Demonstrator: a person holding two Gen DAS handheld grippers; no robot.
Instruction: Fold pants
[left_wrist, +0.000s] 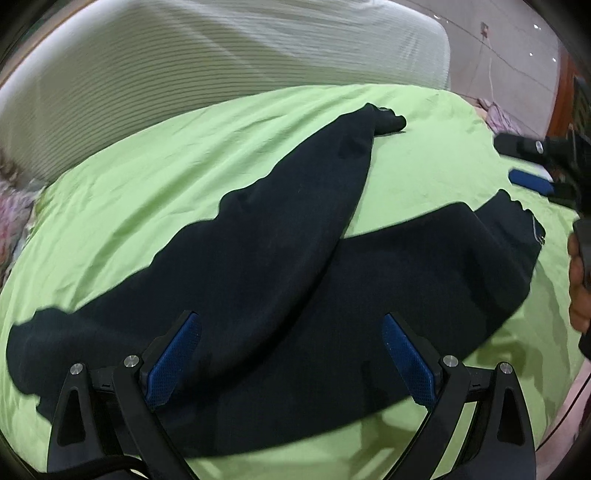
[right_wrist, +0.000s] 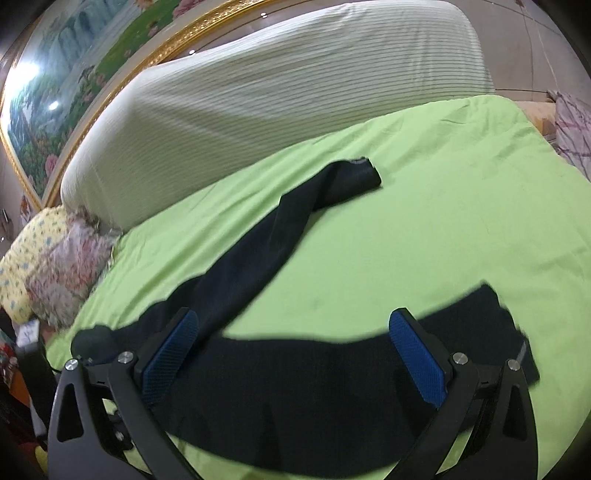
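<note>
Dark navy pants lie spread on a lime green sheet, legs splayed in a V. One leg runs to the far cuff; the other runs right to a cuff. My left gripper hovers open above the waist and crotch area, holding nothing. My right gripper is open above the near leg, empty. It also shows at the right edge of the left wrist view, beyond the right cuff. In the right wrist view the far leg stretches toward its cuff.
A big pale striped mattress or bolster stands behind the sheet. Floral pillows lie at the left. A patterned cloth lies at the far right. A framed landscape painting hangs on the wall.
</note>
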